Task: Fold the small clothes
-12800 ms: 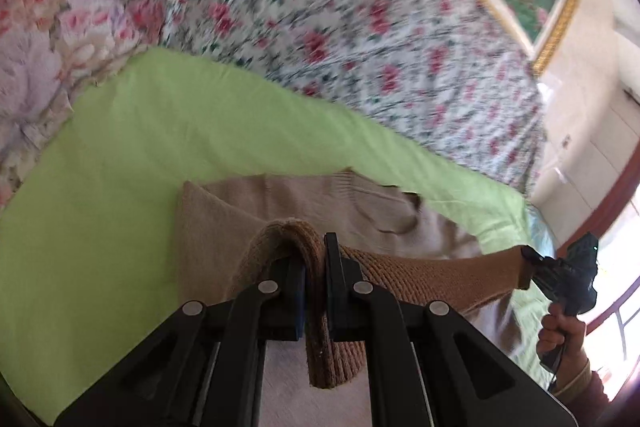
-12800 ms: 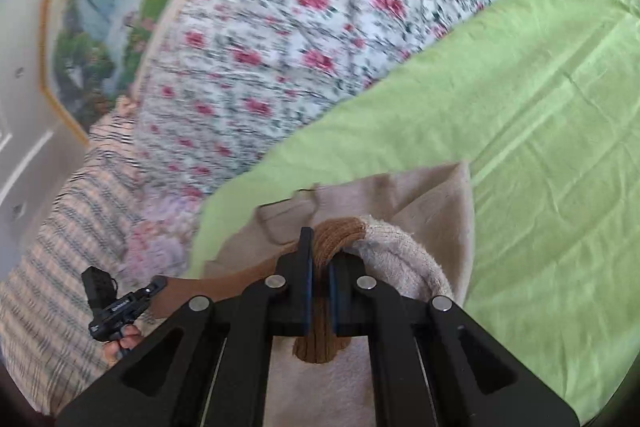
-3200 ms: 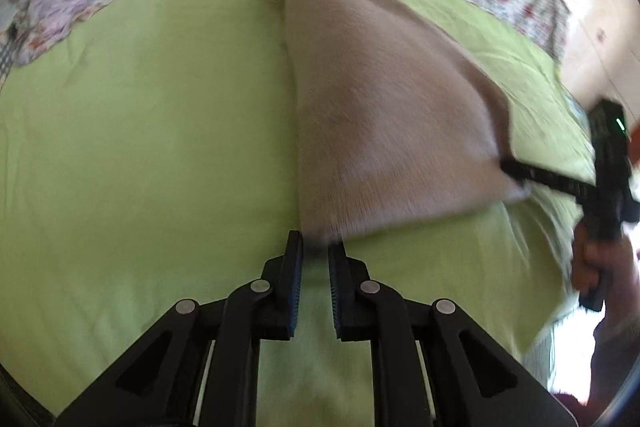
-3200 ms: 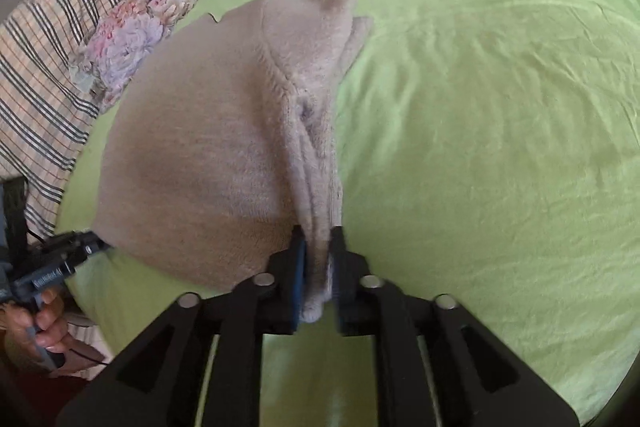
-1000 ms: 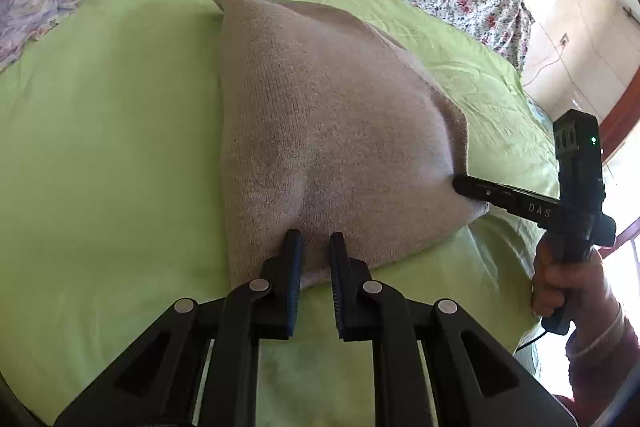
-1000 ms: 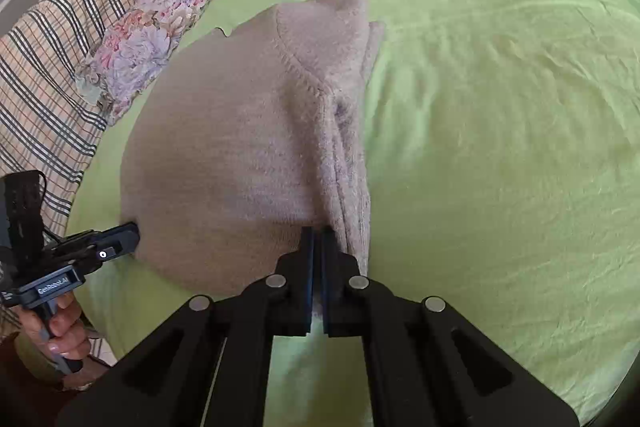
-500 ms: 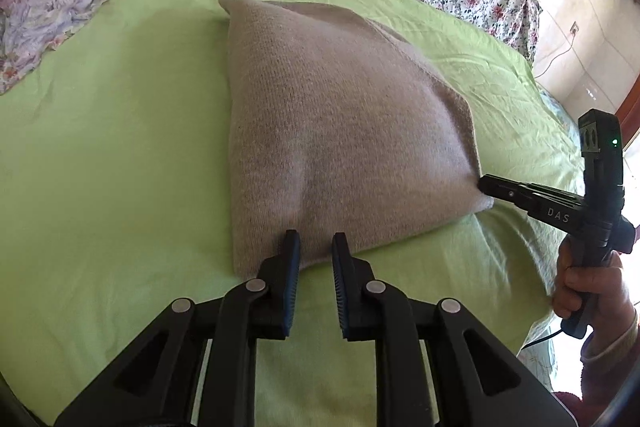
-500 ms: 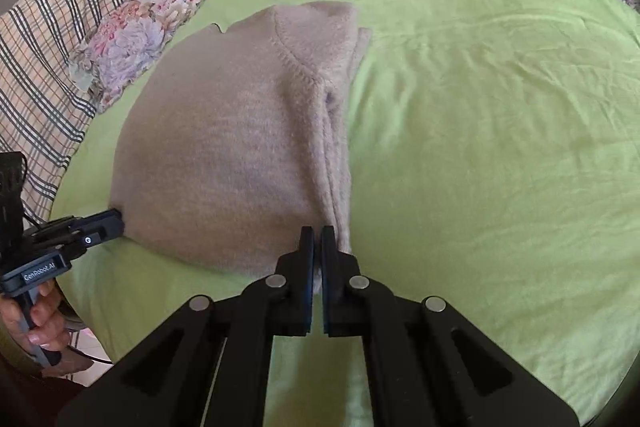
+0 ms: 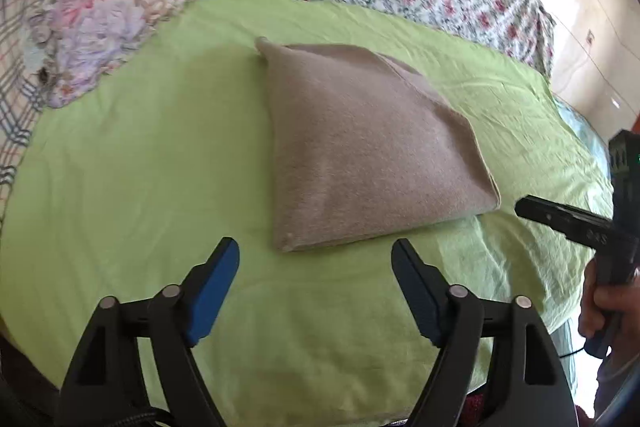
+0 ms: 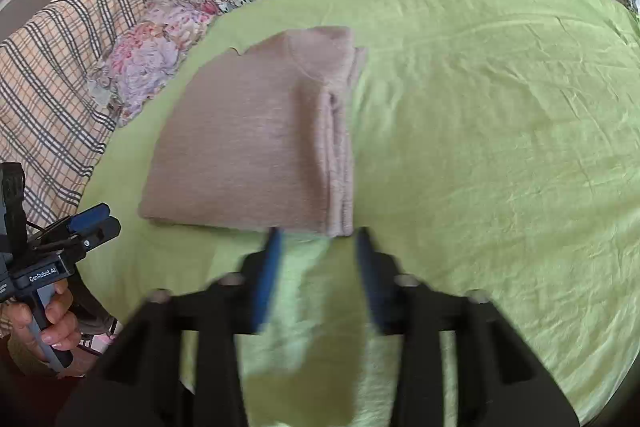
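Both jaws freed; folded sweater lies ahead on the sheet

My left gripper (image 9: 316,251) has just been opening, nothing between its jaws; right gripper (image 10: 318,239) likewise, blurred, empty; beige sweater (image 9: 360,155) rests flat on the green sheet (image 9: 120,187), just beyond both tips; its layered edge runs away from my right tool, which looks nearer.

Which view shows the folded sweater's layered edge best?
The right wrist view: the sweater lies flat on the green sheet with its stacked layers visible along the right side. The left wrist view shows only the smooth top face and corners.
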`<state>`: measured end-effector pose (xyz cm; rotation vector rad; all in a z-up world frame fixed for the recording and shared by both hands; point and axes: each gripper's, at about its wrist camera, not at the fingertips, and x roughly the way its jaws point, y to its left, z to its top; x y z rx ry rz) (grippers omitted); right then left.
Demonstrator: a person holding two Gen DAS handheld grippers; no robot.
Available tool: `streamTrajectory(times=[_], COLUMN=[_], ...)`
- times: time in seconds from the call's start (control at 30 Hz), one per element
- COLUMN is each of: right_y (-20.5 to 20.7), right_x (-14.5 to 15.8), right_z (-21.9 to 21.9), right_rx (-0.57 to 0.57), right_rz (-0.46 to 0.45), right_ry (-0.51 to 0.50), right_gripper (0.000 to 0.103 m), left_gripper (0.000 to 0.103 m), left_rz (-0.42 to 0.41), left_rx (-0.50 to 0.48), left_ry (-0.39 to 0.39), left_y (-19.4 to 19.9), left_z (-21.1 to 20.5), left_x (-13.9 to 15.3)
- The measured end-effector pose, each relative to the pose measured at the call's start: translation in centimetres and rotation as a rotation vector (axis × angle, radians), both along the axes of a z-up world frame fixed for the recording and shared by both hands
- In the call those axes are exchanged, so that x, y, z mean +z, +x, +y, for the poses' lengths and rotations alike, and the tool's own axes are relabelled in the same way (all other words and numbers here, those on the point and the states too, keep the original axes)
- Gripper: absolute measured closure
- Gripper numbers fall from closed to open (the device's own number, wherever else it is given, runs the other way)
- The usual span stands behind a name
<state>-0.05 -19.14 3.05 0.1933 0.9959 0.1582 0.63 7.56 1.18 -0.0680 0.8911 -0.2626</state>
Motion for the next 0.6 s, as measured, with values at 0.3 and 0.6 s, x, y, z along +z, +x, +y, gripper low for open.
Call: streamTrajectory(times=[0.3, 0.6], right_y=[-0.4, -0.6], right_x=[0.6, 1.5], right_z=[2.1, 3.1], right_rx=[0.059, 0.084], right_rz=[0.006, -0.014], right_ry=[-0.018, -0.023], right_gripper=[0.038, 0.026], left_gripper=[0.022, 0.021], left_rz=[0.004, -0.019], left_rx=[0.038, 0.059], left_ry=[0.000, 0.063], left_y=[-0.7, -0.8], left_z=[1.4, 2.2], left_x=[0.6, 1.6])
